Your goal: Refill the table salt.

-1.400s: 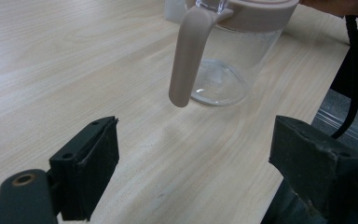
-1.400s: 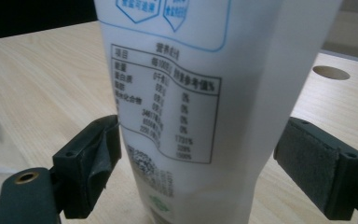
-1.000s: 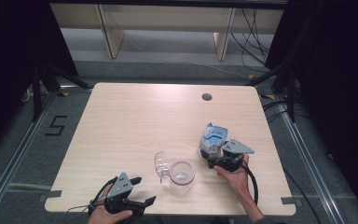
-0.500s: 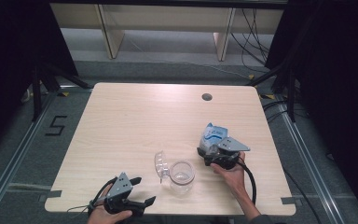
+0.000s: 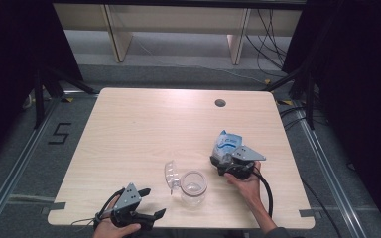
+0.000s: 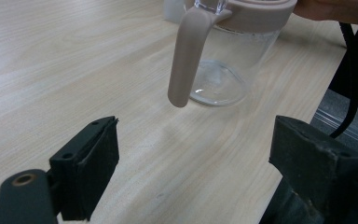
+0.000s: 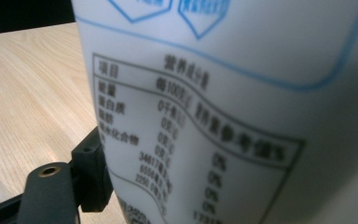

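Note:
A clear glass pitcher stands near the table's front edge, its flip lid tilted open to its left. In the left gripper view the pitcher shows a beige rim and handle. My left gripper rests at the front edge, open and empty, its jaws facing the pitcher from a short way off. A white and blue printed pouch stands right of the pitcher. My right gripper has just been closing its jaws around the pouch. One pad lies against its side.
The wooden table has a round cable hole near its far edge. A black cable trails from the right gripper past the person's hand. The grey floor at the left carries a taped mark, and shelf legs stand behind the table.

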Demonstrator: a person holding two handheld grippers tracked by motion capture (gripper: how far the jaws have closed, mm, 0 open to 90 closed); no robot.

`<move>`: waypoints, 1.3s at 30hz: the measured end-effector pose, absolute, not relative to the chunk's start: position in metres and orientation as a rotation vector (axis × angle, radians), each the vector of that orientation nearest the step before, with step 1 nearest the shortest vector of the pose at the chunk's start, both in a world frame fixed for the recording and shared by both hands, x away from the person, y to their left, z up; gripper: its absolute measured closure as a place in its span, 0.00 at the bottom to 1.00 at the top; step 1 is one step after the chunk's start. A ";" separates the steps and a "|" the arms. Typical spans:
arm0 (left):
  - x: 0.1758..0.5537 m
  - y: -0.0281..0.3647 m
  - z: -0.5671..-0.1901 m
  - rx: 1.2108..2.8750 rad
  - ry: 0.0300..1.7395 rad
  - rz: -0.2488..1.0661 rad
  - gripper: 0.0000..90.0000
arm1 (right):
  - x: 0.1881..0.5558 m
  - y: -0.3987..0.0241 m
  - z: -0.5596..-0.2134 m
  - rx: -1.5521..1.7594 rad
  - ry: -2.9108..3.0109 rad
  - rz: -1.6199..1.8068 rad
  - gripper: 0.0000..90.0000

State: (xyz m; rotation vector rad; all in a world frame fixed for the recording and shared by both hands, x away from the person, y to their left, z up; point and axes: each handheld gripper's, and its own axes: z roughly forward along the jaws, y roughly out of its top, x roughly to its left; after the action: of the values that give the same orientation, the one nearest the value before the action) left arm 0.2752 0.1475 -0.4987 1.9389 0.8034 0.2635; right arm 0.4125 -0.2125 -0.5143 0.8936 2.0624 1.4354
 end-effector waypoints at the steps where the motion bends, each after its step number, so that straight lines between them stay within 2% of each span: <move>1: 0.275 0.148 -0.499 1.940 0.803 0.263 0.17 | 0.413 -0.213 -0.515 0.875 2.059 1.432 0.28; 6: 0.275 0.147 -0.499 1.941 0.803 0.263 0.17 | 0.413 -0.212 -0.515 0.858 2.061 1.435 0.33; 10: 0.275 0.146 -0.500 1.926 0.816 0.255 0.17 | 0.413 -0.211 -0.515 0.823 2.081 1.433 0.41; 15: 0.275 0.146 -0.500 1.926 0.817 0.253 0.17 | 0.414 -0.212 -0.515 0.810 2.069 1.425 0.45; 39: 0.276 0.145 -0.501 1.942 0.787 0.266 0.17 | 0.406 -0.207 -0.506 0.821 2.102 1.364 0.50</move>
State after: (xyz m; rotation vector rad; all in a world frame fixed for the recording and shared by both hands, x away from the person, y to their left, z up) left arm 0.2763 0.1451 -0.5012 1.9421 0.7867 0.2657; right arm 0.4057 -0.2065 -0.5057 0.8214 2.1021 1.3645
